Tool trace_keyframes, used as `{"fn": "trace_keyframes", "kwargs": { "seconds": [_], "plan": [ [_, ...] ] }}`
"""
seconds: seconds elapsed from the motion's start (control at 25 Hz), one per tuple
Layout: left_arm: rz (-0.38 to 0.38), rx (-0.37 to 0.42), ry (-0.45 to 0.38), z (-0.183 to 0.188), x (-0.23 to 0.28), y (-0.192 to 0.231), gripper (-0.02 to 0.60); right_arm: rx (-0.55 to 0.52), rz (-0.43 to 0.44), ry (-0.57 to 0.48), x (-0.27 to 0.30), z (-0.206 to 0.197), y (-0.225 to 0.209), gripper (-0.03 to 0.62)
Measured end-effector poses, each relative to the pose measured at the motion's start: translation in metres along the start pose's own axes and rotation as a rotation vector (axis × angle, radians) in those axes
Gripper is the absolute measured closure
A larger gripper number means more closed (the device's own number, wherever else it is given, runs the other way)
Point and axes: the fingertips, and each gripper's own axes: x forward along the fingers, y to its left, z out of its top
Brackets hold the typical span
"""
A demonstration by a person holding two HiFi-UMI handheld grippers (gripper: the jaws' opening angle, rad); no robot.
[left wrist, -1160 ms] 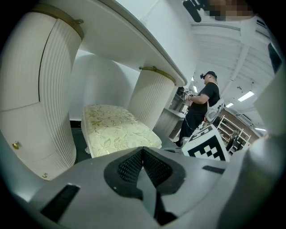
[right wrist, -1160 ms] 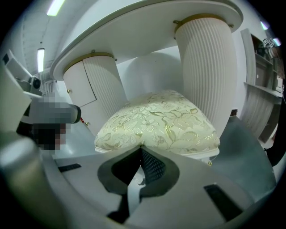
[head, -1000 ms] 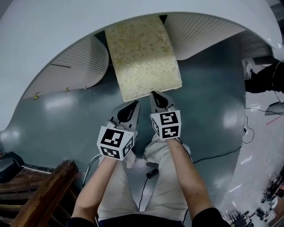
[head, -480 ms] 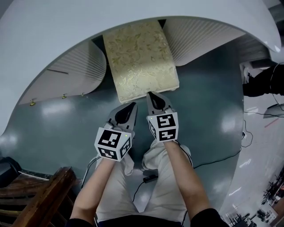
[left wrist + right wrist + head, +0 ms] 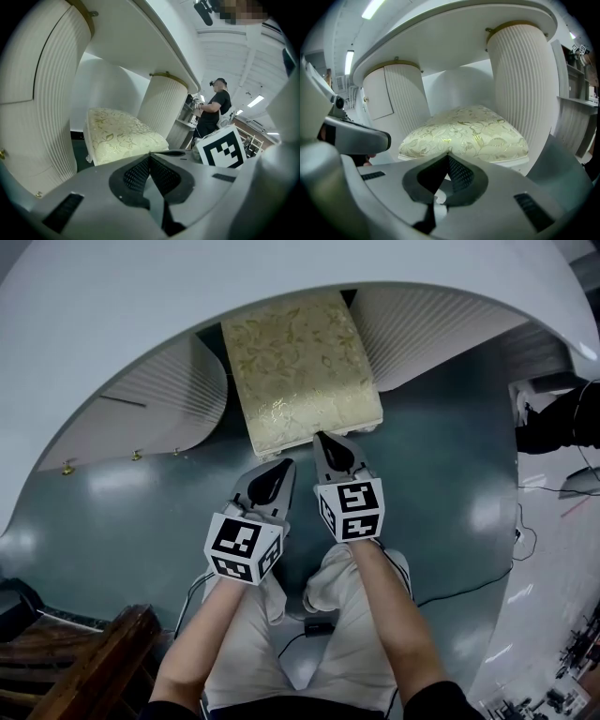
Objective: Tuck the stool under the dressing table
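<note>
Stool [image 5: 300, 367], cream cushion with a gold leaf pattern, stands on the grey-green floor [image 5: 131, 512] with its far end under the white curved tabletop [image 5: 187, 287] of the dressing table. Its near end sticks out toward the person. It sits in the knee gap, with one fluted white pedestal [image 5: 141, 404] at the head view's left and a second one [image 5: 422, 324] at its right. Left gripper [image 5: 279, 465]: fingers pressed together, nothing between them, tip just short of the stool's near edge and apart from it. Right gripper [image 5: 321, 437]: fingers likewise closed and empty, tip right at the cushion's near edge; whether it touches cannot be told. The two grippers lie side by side, both pointing at the stool. The right gripper view shows the cushion [image 5: 468, 133] filling the space between the pedestals, straight ahead of the closed tip [image 5: 449, 154]. The left gripper view shows the stool [image 5: 122, 136] ahead and slightly left of its tip [image 5: 150, 154], with a second person [image 5: 213, 112] in dark clothes standing well behind.
</note>
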Motion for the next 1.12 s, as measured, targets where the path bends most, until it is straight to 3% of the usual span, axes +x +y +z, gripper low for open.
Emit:
{"fn": "trace_keyframes", "kwargs": {
  "seconds": [1.12],
  "plan": [
    [0.031,-0.011,-0.119,-0.038,-0.013,0.006,0.570,-0.055,-0.033,-0.154,0.001,-0.003,-0.003,0.582]
  ]
}}
